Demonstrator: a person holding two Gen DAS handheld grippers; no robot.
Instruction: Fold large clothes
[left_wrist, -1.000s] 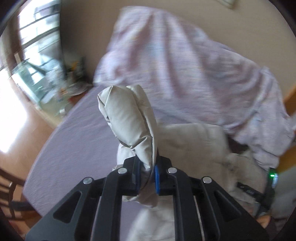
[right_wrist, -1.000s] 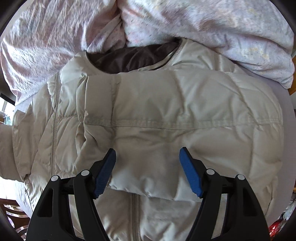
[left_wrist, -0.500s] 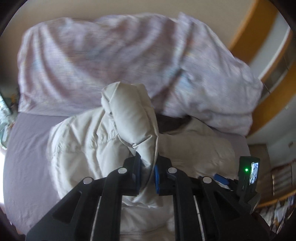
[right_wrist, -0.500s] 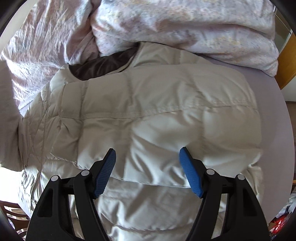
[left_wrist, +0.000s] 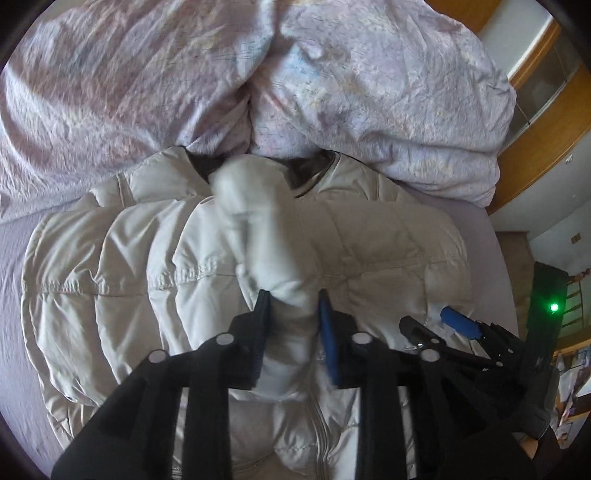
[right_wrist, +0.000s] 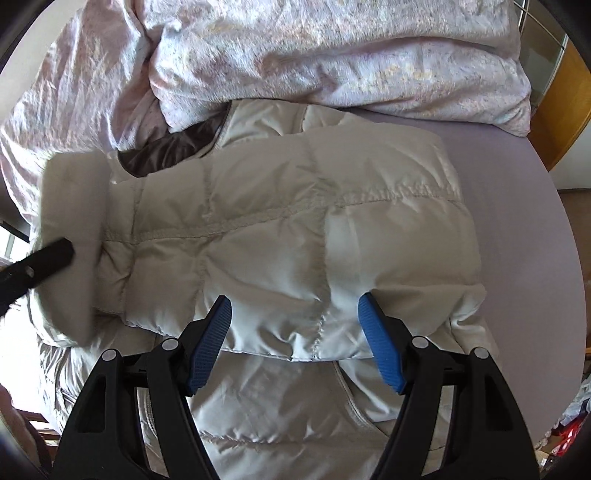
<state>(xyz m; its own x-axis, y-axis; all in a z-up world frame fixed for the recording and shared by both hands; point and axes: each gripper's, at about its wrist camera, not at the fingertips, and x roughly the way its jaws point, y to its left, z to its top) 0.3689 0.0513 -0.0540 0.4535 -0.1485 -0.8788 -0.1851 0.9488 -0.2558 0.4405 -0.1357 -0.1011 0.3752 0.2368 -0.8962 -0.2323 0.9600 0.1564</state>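
Observation:
A cream quilted puffer jacket (left_wrist: 369, 251) lies on a lilac bed sheet (left_wrist: 11, 258), collar toward the duvet. My left gripper (left_wrist: 291, 310) has its jaws parted a little around the jacket's sleeve (left_wrist: 258, 221), which hangs blurred over the jacket's middle. In the right wrist view the jacket (right_wrist: 295, 221) lies with its right sleeve folded across the chest. My right gripper (right_wrist: 295, 325) is open and empty just above the folded sleeve's lower edge. The left gripper's finger (right_wrist: 40, 262) and the sleeve (right_wrist: 74, 221) show at the left.
A crumpled pale pink floral duvet (left_wrist: 332, 81) is heaped behind the jacket's collar; it also shows in the right wrist view (right_wrist: 332, 55). A wooden wardrobe edge (left_wrist: 546, 140) stands at the right. The bed's right edge (right_wrist: 554, 221) is close.
My left gripper swung right and carried the sleeve over the jacket's chest; its jaws have widened and the sleeve is blurred. My right gripper stayed open and drew slightly right.

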